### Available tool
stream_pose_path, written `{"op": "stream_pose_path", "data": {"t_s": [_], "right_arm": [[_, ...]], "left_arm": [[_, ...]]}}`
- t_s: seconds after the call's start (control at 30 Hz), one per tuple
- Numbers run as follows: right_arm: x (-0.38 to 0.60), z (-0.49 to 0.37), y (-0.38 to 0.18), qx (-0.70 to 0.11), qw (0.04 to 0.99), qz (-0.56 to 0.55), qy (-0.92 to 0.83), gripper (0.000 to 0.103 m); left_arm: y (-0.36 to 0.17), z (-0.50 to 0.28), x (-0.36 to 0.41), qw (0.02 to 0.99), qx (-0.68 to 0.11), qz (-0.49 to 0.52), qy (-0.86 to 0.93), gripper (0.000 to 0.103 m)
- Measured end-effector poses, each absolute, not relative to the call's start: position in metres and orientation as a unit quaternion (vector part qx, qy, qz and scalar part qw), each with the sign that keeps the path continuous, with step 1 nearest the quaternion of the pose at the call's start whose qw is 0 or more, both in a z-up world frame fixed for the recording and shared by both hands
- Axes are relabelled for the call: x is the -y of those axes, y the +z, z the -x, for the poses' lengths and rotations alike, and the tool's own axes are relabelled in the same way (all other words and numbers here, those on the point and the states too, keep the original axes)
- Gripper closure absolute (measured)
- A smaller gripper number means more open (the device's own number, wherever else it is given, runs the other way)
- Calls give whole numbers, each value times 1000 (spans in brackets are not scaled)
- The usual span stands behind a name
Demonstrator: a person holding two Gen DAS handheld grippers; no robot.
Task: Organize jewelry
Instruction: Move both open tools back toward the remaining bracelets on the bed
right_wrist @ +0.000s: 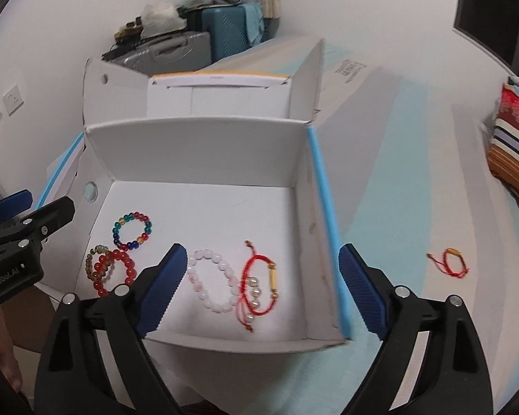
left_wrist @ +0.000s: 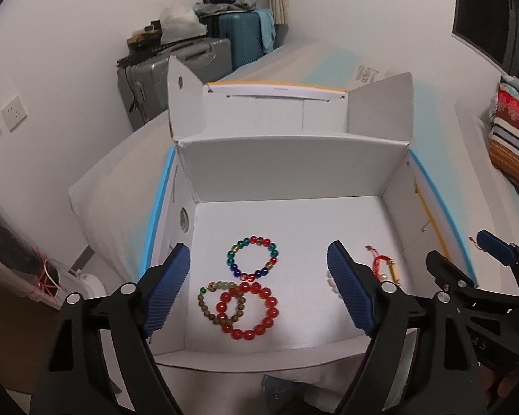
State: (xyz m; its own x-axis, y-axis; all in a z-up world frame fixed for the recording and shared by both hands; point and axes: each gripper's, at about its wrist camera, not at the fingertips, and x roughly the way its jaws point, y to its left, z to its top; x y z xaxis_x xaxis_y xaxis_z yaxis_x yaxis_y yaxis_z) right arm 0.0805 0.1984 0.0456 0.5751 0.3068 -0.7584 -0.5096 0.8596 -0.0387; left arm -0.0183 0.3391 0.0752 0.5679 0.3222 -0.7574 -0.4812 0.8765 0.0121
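Both grippers wide open, empty. Red cord bracelet (right_wrist: 448, 263) at 3 o'clock of the box (right_wrist: 323, 207): light, floppy, pinch its gold tube.

**Open box, crowded near corner**

The white box (right_wrist: 204, 159) is open on top; its upright walls block any sideways way in. Inside, from 12 to 3 o'clock, the floor is bare. Bead bracelets (right_wrist: 121, 256) crowd 8 o'clock, and a pink bracelet (right_wrist: 212, 282) and red cords (right_wrist: 259, 280) lie at 6. At 3, outside, the bed (right_wrist: 415, 180) is free around one red cord bracelet (right_wrist: 449, 263).
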Motion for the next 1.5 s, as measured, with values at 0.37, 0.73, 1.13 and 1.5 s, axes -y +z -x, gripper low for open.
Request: {"op": "stream_pose_path", "data": {"t_s": [0.37, 0.73, 1.13, 1.5], "right_arm": [[-131, -81, 65, -381, 899, 104, 190, 10], [-40, -88, 58, -392, 906, 82, 137, 9], [50, -76, 42, -417, 900, 76, 99, 9], [114, -71, -3, -452, 888, 63, 62, 9]], "left_arm": [[96, 6, -288, 895, -387, 78, 210, 9], [102, -24, -215, 911, -377, 56, 157, 6], [81, -79, -122, 915, -394, 22, 83, 6], [45, -137, -51, 907, -419, 1, 30, 6]]}}
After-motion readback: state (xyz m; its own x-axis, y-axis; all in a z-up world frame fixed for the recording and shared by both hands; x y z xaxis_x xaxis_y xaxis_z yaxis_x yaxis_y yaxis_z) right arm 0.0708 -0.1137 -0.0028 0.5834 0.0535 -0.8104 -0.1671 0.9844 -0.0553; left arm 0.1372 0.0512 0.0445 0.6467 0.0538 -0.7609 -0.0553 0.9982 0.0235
